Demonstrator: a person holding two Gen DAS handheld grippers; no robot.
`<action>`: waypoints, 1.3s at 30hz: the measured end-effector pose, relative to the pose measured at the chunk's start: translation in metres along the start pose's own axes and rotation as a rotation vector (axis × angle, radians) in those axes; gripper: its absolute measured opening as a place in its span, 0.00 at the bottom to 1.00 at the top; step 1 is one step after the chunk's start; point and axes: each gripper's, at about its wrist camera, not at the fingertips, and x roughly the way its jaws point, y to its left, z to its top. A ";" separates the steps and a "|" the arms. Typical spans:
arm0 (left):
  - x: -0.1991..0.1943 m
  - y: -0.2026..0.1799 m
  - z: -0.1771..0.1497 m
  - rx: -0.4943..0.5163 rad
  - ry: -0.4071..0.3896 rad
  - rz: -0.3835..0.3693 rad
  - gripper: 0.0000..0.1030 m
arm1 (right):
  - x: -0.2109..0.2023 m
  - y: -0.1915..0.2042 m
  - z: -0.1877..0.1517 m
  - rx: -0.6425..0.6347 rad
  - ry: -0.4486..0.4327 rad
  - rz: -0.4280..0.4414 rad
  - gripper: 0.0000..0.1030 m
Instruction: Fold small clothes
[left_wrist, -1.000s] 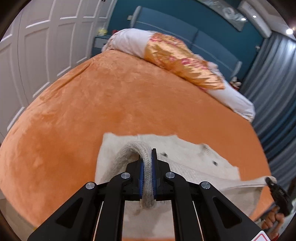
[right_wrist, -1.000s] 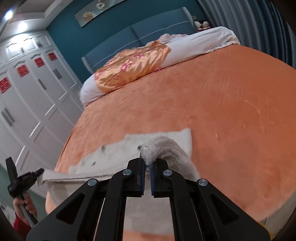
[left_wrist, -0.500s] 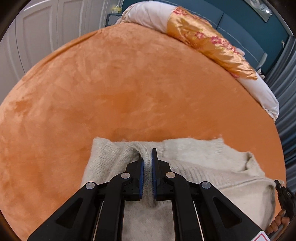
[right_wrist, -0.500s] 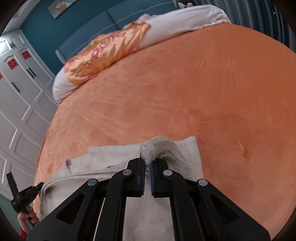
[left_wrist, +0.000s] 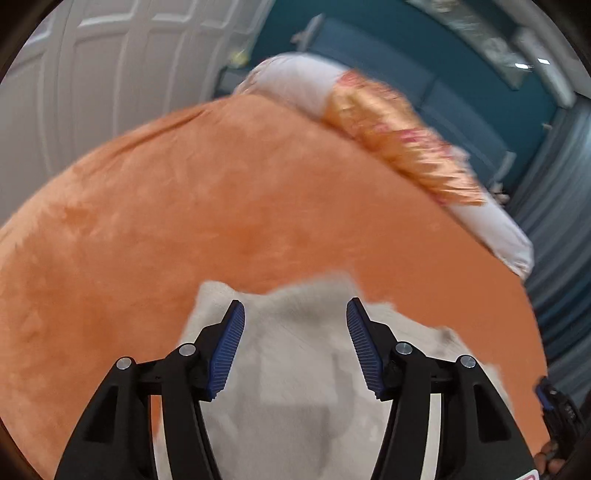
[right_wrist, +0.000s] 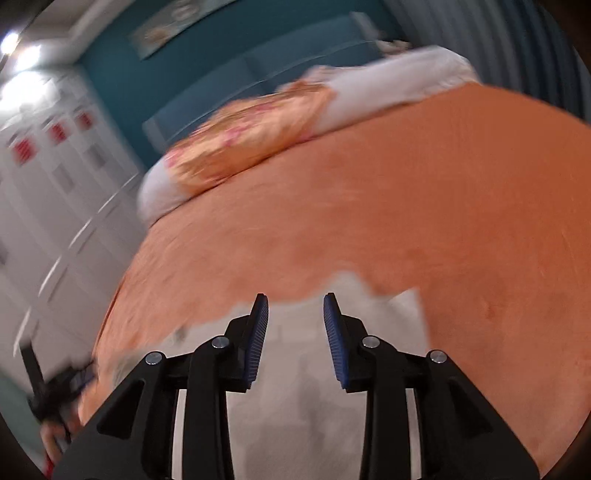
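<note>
Left wrist view showed your left gripper (left_wrist: 295, 314) spread wide and empty; your right gripper (right_wrist: 295, 308) likewise. The sweater (left_wrist: 295, 387) lay on the bed (left_wrist: 184, 221), seemingly one fold laid, more left.

Bright indoor light from ceiling lamps (right_wrist: 22, 51), heavy motion blur throughout, fisheye bending and dark vignette at edges

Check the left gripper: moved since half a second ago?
Yes. The left gripper opened, released the cream knitted sweater and tilted up: the white wardrobe doors fill more of its view.
</note>
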 end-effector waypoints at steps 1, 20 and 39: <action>-0.006 -0.006 -0.008 0.014 0.015 -0.018 0.54 | -0.003 0.020 -0.019 -0.033 0.046 0.058 0.30; -0.013 0.028 -0.136 0.069 0.246 0.014 0.20 | -0.044 -0.063 -0.131 0.118 0.237 -0.113 0.07; -0.036 0.118 -0.115 -0.464 0.213 -0.046 0.59 | -0.048 -0.101 -0.121 0.365 0.215 -0.095 0.60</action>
